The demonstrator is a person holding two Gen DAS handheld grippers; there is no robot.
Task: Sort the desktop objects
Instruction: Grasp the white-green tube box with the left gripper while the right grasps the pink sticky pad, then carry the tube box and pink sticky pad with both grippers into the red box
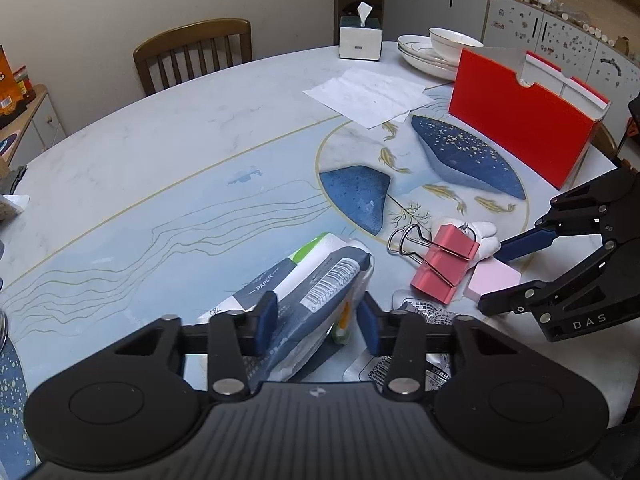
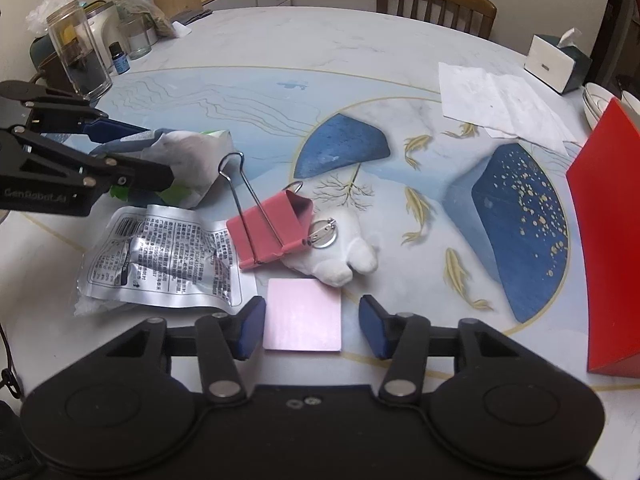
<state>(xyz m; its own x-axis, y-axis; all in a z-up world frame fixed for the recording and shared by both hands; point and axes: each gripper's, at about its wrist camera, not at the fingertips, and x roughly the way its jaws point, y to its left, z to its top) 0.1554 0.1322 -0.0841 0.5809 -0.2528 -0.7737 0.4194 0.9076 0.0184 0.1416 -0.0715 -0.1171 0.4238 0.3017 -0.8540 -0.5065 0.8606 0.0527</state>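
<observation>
On the marble table (image 2: pixel 280 40), the red box (image 2: pixel 608 240) stands upright at the right edge. The left gripper (image 1: pixel 320 320) has its jaws spread around the tissue pack (image 1: pixel 304 296), pads at its sides, whether pressing I cannot tell. The right gripper (image 2: pixel 312 328) is wide open around the pink sticky pad (image 2: pixel 303 314), just clear of both edges. A pink binder clip (image 2: pixel 272 232) rests against a white plush toy (image 2: pixel 340 252), beside 1 silver foil packet (image 2: pixel 168 256)

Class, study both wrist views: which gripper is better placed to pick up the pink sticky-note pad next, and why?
Right. The right gripper is open with the pink sticky-note pad lying between its fingers, so it probably only needs to close. The left gripper straddles the tissue pack, farther from the pad.
</observation>
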